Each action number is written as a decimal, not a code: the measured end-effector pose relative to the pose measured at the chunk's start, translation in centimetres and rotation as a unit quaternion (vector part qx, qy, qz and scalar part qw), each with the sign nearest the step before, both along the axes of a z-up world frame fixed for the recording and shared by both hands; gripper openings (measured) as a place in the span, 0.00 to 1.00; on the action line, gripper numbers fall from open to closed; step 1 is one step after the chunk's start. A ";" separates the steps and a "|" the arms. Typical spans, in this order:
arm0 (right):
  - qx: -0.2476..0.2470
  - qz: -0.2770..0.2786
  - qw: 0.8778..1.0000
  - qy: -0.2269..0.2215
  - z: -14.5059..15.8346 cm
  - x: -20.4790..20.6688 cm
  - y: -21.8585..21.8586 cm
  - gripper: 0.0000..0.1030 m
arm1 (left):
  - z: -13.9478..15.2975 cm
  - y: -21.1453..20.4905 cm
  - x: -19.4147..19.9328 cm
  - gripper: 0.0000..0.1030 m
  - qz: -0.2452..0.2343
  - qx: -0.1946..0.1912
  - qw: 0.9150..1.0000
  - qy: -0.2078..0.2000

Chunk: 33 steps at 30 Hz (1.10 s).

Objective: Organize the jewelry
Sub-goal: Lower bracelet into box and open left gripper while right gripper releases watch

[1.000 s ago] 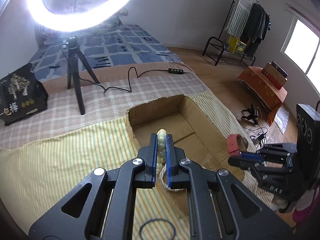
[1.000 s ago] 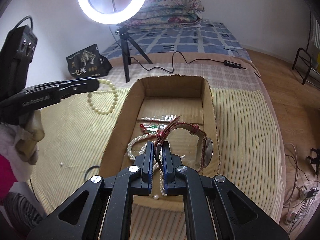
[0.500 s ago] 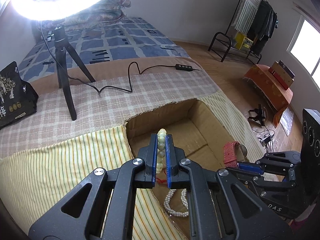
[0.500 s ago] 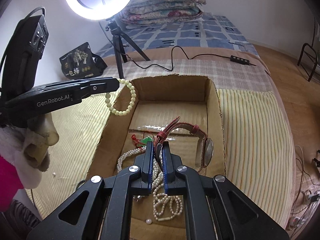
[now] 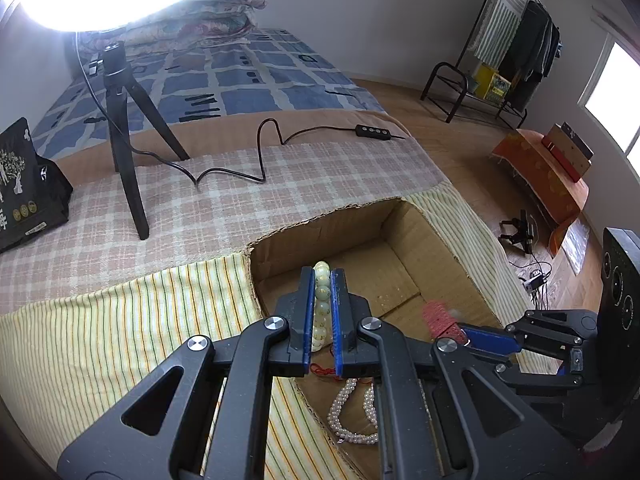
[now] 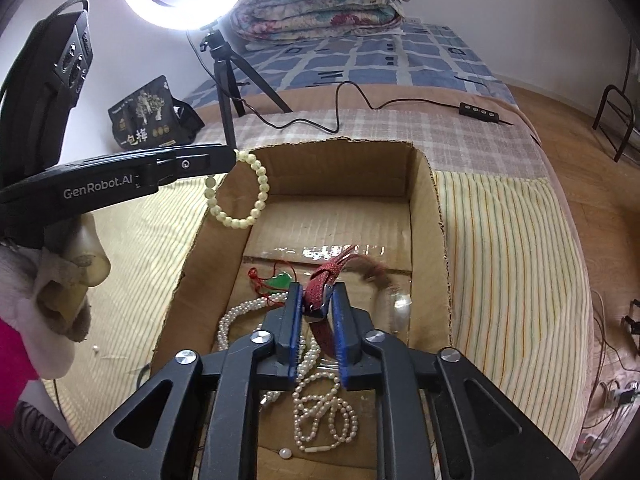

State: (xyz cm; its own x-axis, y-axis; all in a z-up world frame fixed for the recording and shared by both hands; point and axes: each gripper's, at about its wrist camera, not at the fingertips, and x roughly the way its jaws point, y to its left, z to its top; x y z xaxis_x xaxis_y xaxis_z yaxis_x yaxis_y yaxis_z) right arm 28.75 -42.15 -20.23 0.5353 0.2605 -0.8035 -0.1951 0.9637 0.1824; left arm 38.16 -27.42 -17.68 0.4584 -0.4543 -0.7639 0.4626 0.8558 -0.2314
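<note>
The right gripper (image 6: 316,312), jaws just opening, lets the watch (image 6: 320,292) loose over the box (image 6: 426,200). The left gripper (image 5: 321,280) clamps the bracelet (image 6: 240,192) above the box's rim, where it may fall outside.

Bed (image 6: 500,240) bears cardboard box (image 6: 424,200), tripod (image 5: 128,168).

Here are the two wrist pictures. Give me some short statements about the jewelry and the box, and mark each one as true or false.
1. The left gripper is shut on the pale bead bracelet. True.
2. The cardboard box is empty. False: a pearl necklace and a green pendant lie inside.
3. The red watch strap is between the right gripper's jaws, which have just been opening. True.
4. The ring light is off. False: it glows.
</note>
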 end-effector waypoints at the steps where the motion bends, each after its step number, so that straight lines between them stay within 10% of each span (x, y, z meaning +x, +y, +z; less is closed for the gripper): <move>1: -0.005 -0.002 1.000 0.000 0.0 0.0 0.0 0.17 | 0.1 0.0 0.0 0.05 0.000 0.000 1.000 -0.002; 9: -0.009 -0.006 1.000 -0.014 0.9 -0.4 0.3 0.34 | 0.5 0.0 -0.6 0.05 -0.003 0.006 1.000 -0.008; 33: -0.023 0.004 0.998 -0.053 6.2 -5.5 3.7 0.34 | 7.4 4.8 -6.0 0.05 0.011 0.004 0.998 -0.059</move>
